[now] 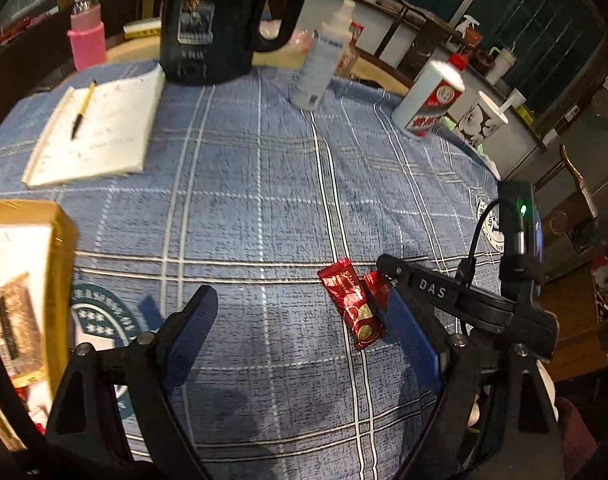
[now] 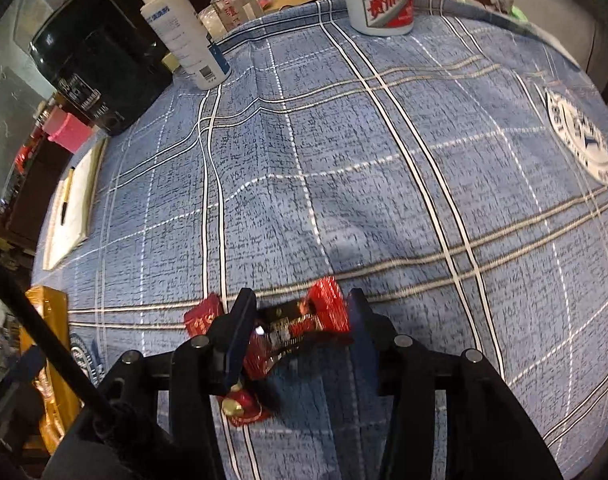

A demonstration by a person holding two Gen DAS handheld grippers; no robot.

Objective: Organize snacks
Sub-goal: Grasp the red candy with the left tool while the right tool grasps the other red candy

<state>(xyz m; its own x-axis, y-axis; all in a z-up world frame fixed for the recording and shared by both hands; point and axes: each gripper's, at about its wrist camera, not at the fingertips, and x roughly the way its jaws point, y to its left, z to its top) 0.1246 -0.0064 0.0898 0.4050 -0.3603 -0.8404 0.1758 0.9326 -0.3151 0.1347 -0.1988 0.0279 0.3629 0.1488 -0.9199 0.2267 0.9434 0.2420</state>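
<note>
1. Snacks in red foil wrappers (image 2: 328, 308) lie low in the right wrist view, between the right gripper's (image 2: 300, 320) parted jaws, ungripped.
2. The left gripper (image 1: 300, 332) is spread empty.
3. The gold box (image 1: 60, 232) at left should be aimed for.

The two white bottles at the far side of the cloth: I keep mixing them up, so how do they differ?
The spray bottle is tall and slim with a plain white nozzle top; the liquor bottle is squatter with a red cap. The spray bottle's label is pale with blue print; the liquor bottle's is red and white with large characters. Both are white and stand on the blue plaid cloth.
</note>
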